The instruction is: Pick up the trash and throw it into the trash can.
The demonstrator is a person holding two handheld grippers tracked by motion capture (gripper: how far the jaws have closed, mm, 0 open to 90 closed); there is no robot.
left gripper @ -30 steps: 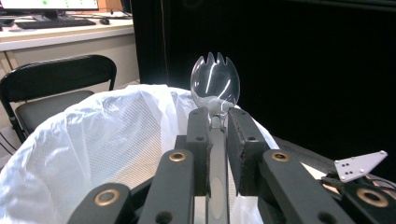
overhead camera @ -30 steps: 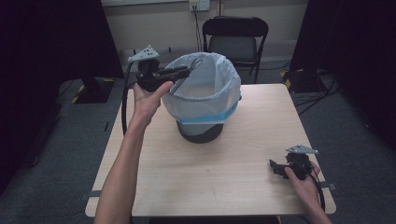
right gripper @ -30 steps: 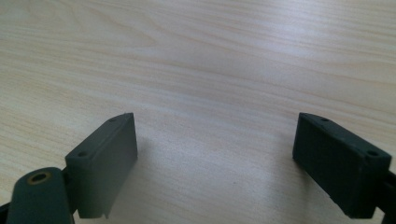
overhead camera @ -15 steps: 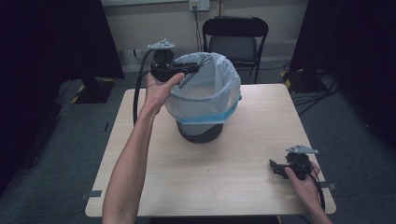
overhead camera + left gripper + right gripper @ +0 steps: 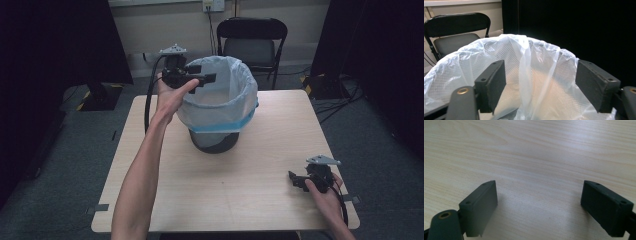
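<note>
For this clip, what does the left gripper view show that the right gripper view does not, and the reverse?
The left gripper view alone has the bin liner, a translucent plastic bag with a mesh pattern showing through it, with the folding chair and a black curtain behind. The left tool is held open at the bag's rim, nothing between its jaws.

The right gripper view alone has bare wooden table close up, beneath the right tool.

Both share a pair of black jaws spread wide apart, gripping nothing.
</note>
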